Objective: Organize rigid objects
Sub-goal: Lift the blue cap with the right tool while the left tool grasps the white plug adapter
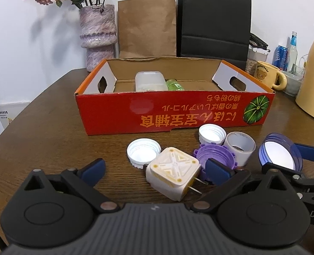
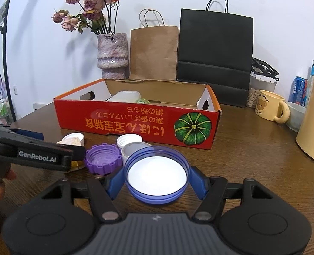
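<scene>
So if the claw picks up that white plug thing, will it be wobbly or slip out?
The plug looks like hard plastic, so it probably stays stiff. Its flat sides should suit the left claw, which is open around it, though smooth plastic might slip a little. It lies tilted against the purple cap, so a nudge may tip it flat.

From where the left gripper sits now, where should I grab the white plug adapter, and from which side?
Grip the plug adapter across its two flat white side walls, coming from above and the near side. The left gripper, open, already straddles it. Its metal prongs point right, toward the purple cap, so avoid that end.
</scene>
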Action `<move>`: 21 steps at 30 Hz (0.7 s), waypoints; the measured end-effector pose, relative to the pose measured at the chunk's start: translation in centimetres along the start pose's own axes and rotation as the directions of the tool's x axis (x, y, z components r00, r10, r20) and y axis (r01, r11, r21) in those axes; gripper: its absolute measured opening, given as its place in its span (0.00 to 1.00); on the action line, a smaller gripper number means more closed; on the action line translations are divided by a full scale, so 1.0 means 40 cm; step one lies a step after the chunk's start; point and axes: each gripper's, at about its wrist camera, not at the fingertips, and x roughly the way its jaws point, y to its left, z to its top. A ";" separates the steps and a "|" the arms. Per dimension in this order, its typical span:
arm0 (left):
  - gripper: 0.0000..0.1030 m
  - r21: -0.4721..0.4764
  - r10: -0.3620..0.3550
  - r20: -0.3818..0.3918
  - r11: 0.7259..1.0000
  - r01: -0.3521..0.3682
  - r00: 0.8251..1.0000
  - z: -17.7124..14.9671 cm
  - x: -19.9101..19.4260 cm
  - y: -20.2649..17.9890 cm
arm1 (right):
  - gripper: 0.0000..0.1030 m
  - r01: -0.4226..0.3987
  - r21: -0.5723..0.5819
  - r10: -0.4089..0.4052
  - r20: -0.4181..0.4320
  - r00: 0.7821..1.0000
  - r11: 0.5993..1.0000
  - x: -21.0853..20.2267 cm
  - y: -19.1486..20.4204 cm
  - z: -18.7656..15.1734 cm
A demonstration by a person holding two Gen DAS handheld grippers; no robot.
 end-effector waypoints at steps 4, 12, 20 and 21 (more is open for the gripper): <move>0.89 -0.012 -0.016 -0.004 1.000 0.015 1.000 0.001 0.002 0.004 | 0.63 0.002 -0.002 -0.002 0.003 1.000 1.000 -0.001 0.003 0.000; 0.78 -0.011 -0.042 0.005 0.999 0.042 0.999 -0.004 -0.003 0.002 | 0.63 0.009 -0.005 -0.009 0.011 1.000 1.000 -0.005 0.005 0.000; 0.59 -0.007 -0.076 0.021 0.997 0.077 0.997 -0.012 -0.017 -0.001 | 0.63 0.017 -0.008 -0.016 0.024 1.000 1.000 -0.010 0.009 0.000; 0.59 -0.008 -0.076 0.021 0.997 0.076 0.997 -0.011 -0.017 0.000 | 0.63 0.017 -0.008 -0.017 0.026 1.000 1.000 -0.011 0.008 -0.001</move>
